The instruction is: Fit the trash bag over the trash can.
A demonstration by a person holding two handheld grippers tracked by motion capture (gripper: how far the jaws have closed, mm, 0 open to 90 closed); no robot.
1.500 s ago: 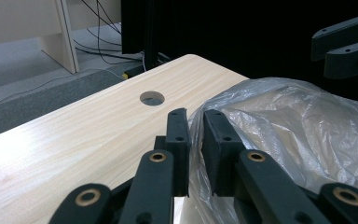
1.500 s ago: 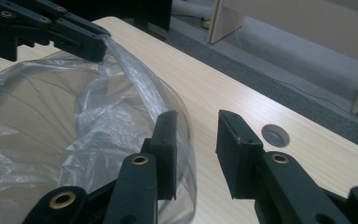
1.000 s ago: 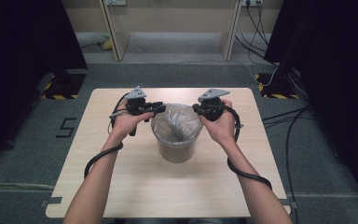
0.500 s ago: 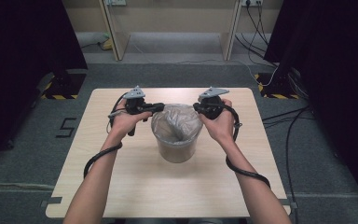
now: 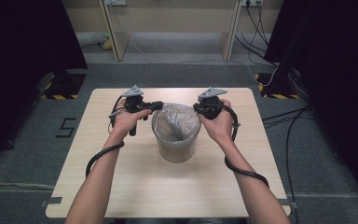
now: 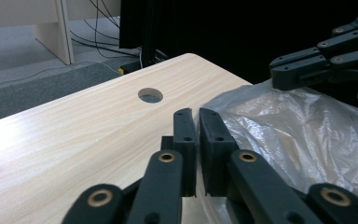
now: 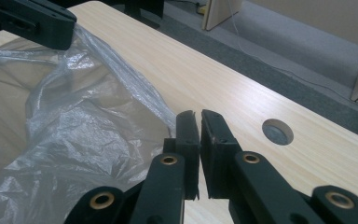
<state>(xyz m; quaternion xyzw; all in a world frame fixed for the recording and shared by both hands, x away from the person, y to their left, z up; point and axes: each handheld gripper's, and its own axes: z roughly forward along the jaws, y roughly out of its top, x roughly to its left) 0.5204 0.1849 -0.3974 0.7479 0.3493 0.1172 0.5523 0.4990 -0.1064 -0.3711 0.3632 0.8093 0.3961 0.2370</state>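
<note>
A grey bin (image 5: 176, 150) stands mid-table, lined with a clear plastic bag (image 5: 175, 122) whose mouth is spread at the rim. My left gripper (image 5: 160, 105) is at the rim's far-left side. Its jaws (image 6: 198, 114) are nearly together and have just eased open a little, with the bag's edge (image 6: 307, 135) running into the slit. My right gripper (image 5: 196, 108) is at the far-right side of the rim. Its jaws (image 7: 199, 116) have also eased slightly, and the taut bag edge (image 7: 74, 116) leads into them. Each gripper view shows the other gripper across the bag (image 6: 307, 65) (image 7: 32, 23).
The bin stands on a light wooden table (image 5: 135, 186) with a round cable hole near each far corner (image 6: 150, 95) (image 7: 277, 131). Gripper cables (image 5: 242, 170) trail along both forearms. Beyond the far edge are grey floor, cables and wooden furniture legs (image 5: 112, 32).
The bag, bunched up in the bin a second ago, now lies more open at the rim. Both hands have stayed almost in place at the bin's far side.
</note>
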